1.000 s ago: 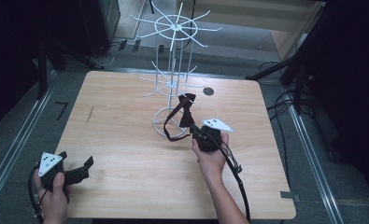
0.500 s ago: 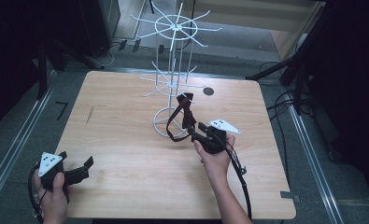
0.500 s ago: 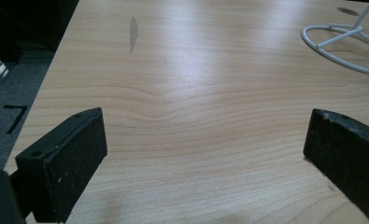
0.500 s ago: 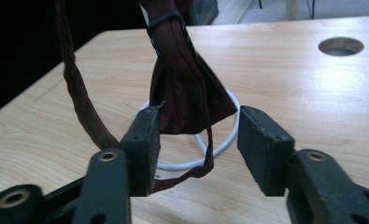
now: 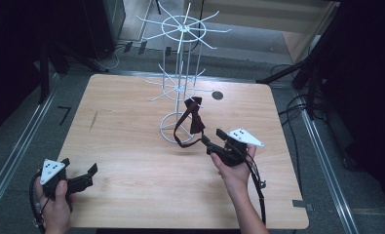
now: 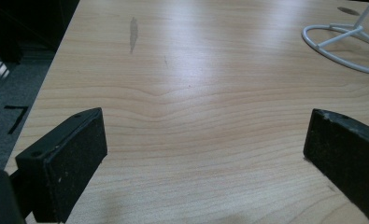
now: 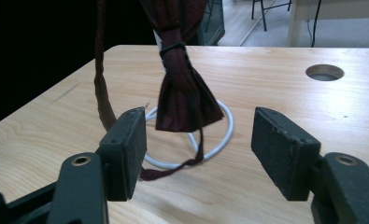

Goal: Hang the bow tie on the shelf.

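Your right hand-held gripper (image 5: 213, 142), its jaws just opened and released with nothing between them, sits just beside the dark red bow tie (image 5: 196, 116) hanging upright on the white wire rack (image 5: 181, 87) on the bench (image 5: 131, 161), while your left hand-held gripper (image 5: 85, 174) rests open, well apart.

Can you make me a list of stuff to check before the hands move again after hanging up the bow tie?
1. Bow tie hangs from the white wire rack: ok.
2. Right tongs just opened, nothing between them: ok.
3. Strap clear of the right tongs: ok.
4. Left tongs open and empty: ok.
5. Rack upright on the table: ok.
6. Bow tie hooked firmly: cannot tell.
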Available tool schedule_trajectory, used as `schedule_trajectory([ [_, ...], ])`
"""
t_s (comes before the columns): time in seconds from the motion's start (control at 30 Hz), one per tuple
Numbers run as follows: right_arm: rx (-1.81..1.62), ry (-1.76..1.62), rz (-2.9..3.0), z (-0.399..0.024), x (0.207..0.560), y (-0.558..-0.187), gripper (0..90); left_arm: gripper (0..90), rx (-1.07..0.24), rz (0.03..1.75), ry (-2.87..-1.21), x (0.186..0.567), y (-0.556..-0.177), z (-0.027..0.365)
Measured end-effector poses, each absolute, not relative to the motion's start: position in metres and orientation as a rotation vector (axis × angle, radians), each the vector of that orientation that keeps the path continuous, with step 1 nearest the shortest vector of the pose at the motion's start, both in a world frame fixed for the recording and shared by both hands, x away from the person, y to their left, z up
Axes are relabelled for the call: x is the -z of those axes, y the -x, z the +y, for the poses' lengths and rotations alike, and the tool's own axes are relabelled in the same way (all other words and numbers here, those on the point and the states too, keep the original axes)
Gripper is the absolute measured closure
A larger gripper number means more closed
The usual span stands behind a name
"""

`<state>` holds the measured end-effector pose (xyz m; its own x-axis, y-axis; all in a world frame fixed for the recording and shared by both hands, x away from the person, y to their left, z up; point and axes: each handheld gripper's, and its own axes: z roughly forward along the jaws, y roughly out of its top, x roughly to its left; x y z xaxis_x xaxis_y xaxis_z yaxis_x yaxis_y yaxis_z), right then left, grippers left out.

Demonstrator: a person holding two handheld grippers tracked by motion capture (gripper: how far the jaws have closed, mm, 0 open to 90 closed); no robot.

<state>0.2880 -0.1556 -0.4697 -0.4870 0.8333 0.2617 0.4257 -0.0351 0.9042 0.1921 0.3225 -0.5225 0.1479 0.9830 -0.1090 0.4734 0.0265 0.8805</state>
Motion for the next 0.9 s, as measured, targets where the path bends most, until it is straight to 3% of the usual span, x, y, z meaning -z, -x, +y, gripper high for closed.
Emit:
schedule_trajectory([
  [0.3, -1.495, -1.362, 1.864, -0.181, 0.479, -0.277, 25.1, 0.1, -0.758, 1.451, -1.579, 0.522, -0.192, 0.322],
  [0.9, -1.461, -1.386, 1.857, -0.213, 0.501, -0.26, 19.6, 0.2, -0.761, 1.451, -1.58, 0.522, -0.192, 0.322],
])
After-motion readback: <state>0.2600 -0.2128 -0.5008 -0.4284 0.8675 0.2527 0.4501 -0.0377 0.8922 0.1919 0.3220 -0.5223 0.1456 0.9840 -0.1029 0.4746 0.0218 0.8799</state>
